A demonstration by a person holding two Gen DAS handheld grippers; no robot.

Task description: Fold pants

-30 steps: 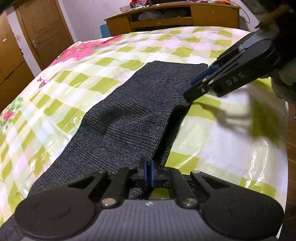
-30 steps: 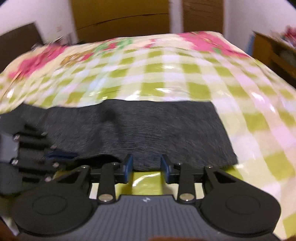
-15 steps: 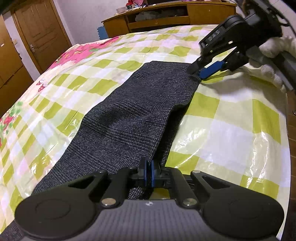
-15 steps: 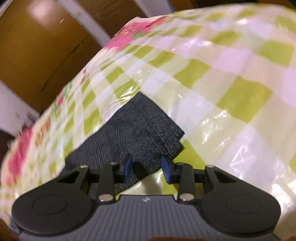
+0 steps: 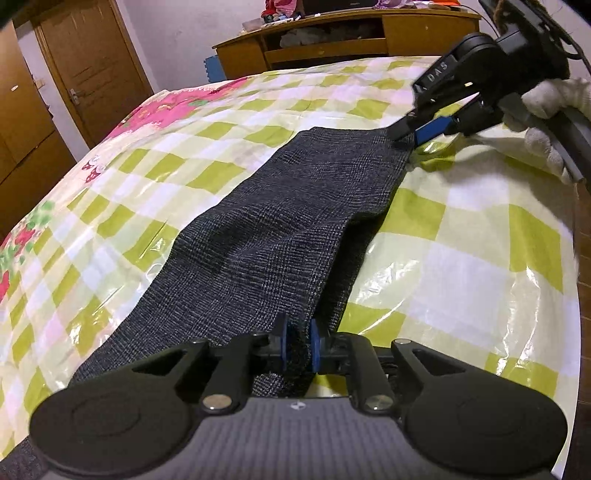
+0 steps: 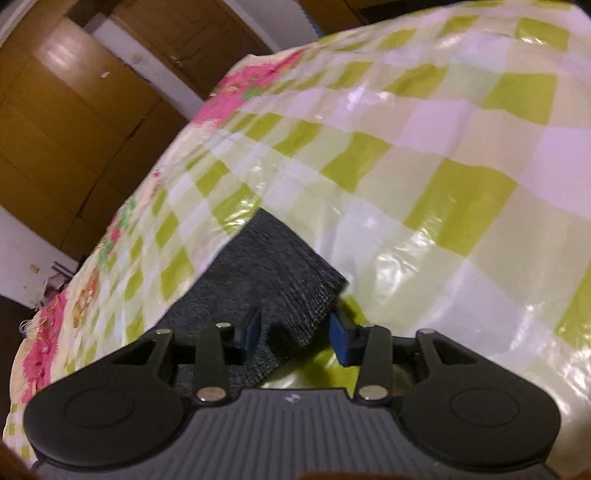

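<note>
Dark grey checked pants (image 5: 288, 229) lie lengthwise on the bed, folded leg on leg. My left gripper (image 5: 297, 345) is shut on the near edge of the pants. My right gripper (image 6: 295, 330) is open, its jaws on either side of the far corner of the pants (image 6: 273, 280). In the left wrist view the right gripper (image 5: 408, 134) sits at that far right corner, held by a white-gloved hand (image 5: 550, 110).
The bed has a glossy green, white and pink checked cover (image 5: 461, 236). Its right edge (image 5: 576, 295) drops to the floor. A wooden desk (image 5: 343, 33) stands beyond the bed, wooden doors (image 5: 92, 62) at the left.
My right gripper moved along the pants to their far corner and lowered around it, still open. My left gripper stayed shut on the near edge.
</note>
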